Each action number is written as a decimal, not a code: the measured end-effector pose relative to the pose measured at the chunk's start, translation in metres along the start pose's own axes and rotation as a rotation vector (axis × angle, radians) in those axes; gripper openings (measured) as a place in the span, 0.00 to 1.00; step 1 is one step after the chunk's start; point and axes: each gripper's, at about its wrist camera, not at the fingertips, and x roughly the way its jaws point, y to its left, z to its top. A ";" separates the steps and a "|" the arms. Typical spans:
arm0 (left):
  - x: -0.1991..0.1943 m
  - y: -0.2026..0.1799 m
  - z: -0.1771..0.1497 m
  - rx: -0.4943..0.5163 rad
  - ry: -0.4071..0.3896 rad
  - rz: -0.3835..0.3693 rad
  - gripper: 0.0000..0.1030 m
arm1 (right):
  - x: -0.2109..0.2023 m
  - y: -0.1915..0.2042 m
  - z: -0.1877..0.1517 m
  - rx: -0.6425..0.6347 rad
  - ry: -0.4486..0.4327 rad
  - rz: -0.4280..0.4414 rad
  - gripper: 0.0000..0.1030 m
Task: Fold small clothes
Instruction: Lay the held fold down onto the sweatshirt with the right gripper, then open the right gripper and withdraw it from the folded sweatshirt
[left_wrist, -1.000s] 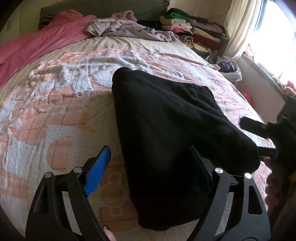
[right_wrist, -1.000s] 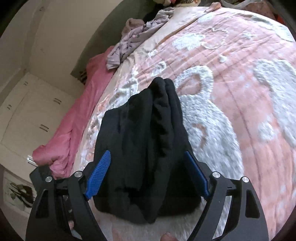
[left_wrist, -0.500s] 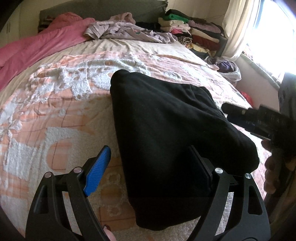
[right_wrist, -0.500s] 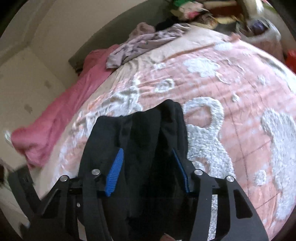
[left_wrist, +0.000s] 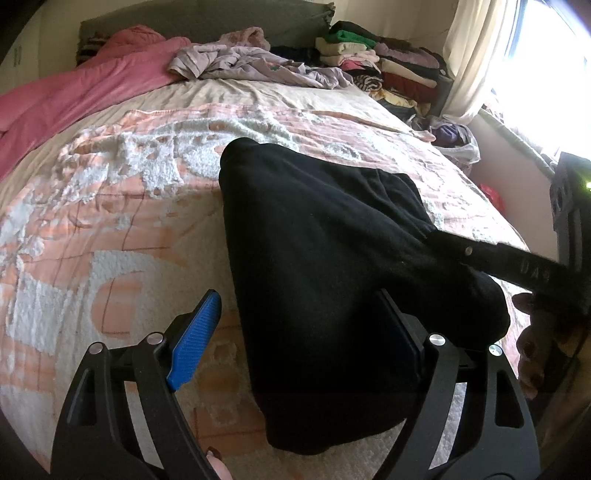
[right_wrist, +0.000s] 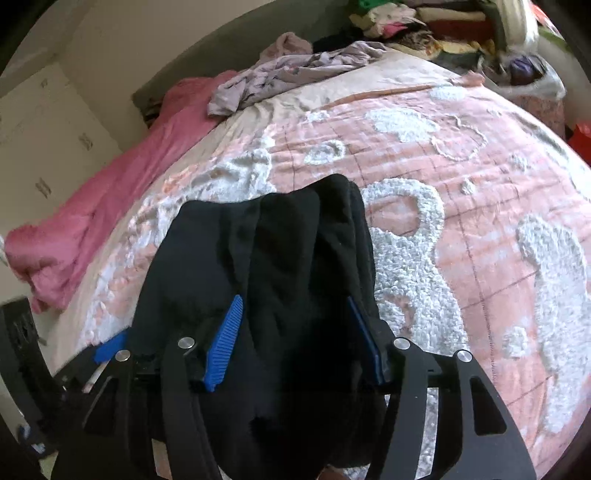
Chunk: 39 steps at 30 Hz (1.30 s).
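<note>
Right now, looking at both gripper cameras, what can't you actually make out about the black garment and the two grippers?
- Left wrist view: the left gripper has its right finger pad hidden behind the black garment.
- Left wrist view: the right gripper shows side-on, its fingertips lost against the black cloth.
- Right wrist view: the cloth bunched inside the right gripper is too dark to show its layers.
- Both views: the garment's type and underside are hidden.
</note>
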 end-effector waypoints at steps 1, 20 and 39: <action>0.000 0.000 0.000 0.000 0.001 0.002 0.73 | 0.006 -0.002 -0.001 0.011 0.020 0.049 0.41; 0.007 -0.011 0.000 0.010 0.056 -0.025 0.74 | -0.001 -0.024 -0.005 -0.016 -0.044 -0.051 0.33; -0.008 -0.007 -0.005 0.012 0.037 -0.017 0.74 | -0.040 0.013 -0.044 -0.173 -0.099 -0.202 0.56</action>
